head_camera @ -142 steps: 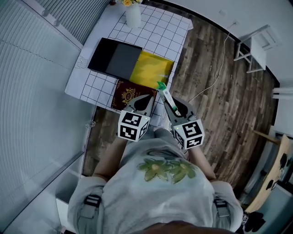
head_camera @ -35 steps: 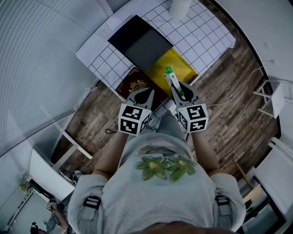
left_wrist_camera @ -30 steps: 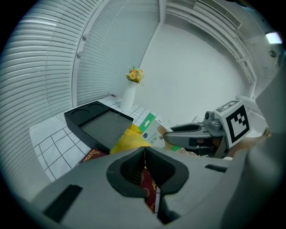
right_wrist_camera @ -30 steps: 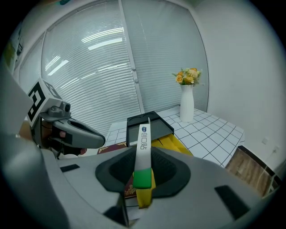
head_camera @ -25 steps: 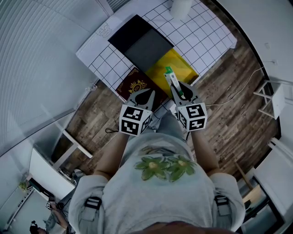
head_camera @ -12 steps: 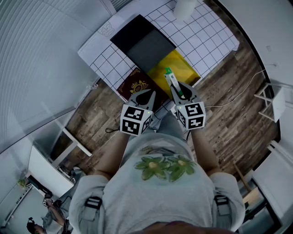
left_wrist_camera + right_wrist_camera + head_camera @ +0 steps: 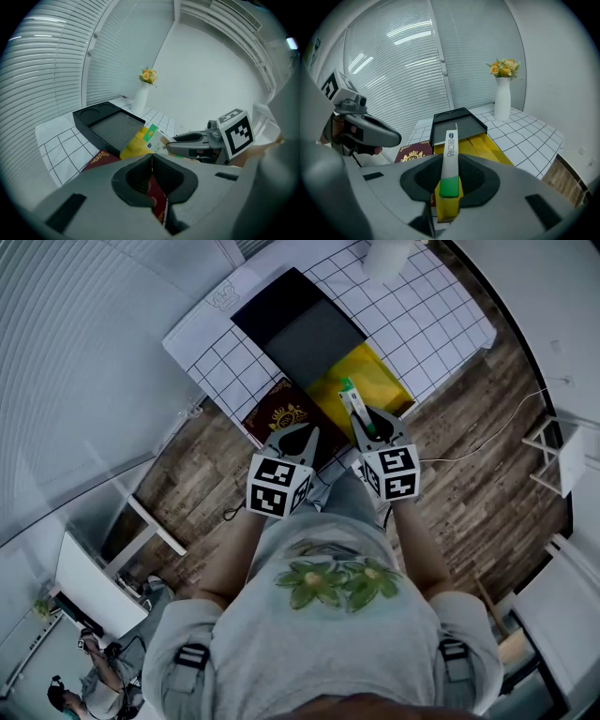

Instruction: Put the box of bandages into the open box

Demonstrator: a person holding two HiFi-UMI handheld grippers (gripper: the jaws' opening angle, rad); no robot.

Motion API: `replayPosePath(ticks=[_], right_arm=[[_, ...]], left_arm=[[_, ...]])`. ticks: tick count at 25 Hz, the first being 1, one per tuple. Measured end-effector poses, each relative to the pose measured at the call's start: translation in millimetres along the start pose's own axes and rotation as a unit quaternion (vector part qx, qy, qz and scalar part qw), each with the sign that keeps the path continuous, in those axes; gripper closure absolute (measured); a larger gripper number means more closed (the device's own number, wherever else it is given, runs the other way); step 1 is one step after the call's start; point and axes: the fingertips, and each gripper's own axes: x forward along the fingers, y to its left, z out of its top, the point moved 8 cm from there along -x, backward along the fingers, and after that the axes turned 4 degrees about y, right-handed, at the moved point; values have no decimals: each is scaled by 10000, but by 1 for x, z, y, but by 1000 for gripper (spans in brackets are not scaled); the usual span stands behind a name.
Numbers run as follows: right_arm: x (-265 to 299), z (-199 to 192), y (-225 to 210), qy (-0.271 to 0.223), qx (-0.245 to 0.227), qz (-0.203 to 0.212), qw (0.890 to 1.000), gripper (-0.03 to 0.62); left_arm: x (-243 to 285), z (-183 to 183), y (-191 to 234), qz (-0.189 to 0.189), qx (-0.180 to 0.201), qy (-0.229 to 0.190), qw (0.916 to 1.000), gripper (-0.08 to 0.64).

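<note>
The box of bandages (image 7: 351, 401), a slim white carton with a green end, stands on edge between the jaws of my right gripper (image 7: 367, 416), which is shut on it. In the right gripper view the carton (image 7: 449, 147) points at the open black box (image 7: 457, 123). That box (image 7: 298, 326) lies on the grid-patterned tablecloth (image 7: 422, 310), beyond a yellow wrapping (image 7: 370, 379). My left gripper (image 7: 302, 433) hovers over a maroon lid with a gold crest (image 7: 279, 418). Its jaws (image 7: 151, 157) are shut on nothing.
A white vase of yellow flowers (image 7: 502, 96) stands at the table's far end. Wooden floor (image 7: 469, 493) with a thin cable (image 7: 487, 437) lies to the right, a white shelf (image 7: 141, 521) to the left. Another person (image 7: 89, 681) stands at the lower left.
Since the oldest frame the head view has swung, so the table lies at another angle. Over the last second both grippers keep their place, the right one still shut on the carton.
</note>
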Motion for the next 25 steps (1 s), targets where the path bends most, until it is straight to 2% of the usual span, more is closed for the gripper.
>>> replayPosePath(ticks=[25], right_arm=[[29, -12, -4, 409, -242, 125, 9988, 499]], left_arm=[[-2, -2, 7, 146, -159, 9, 9998, 552]])
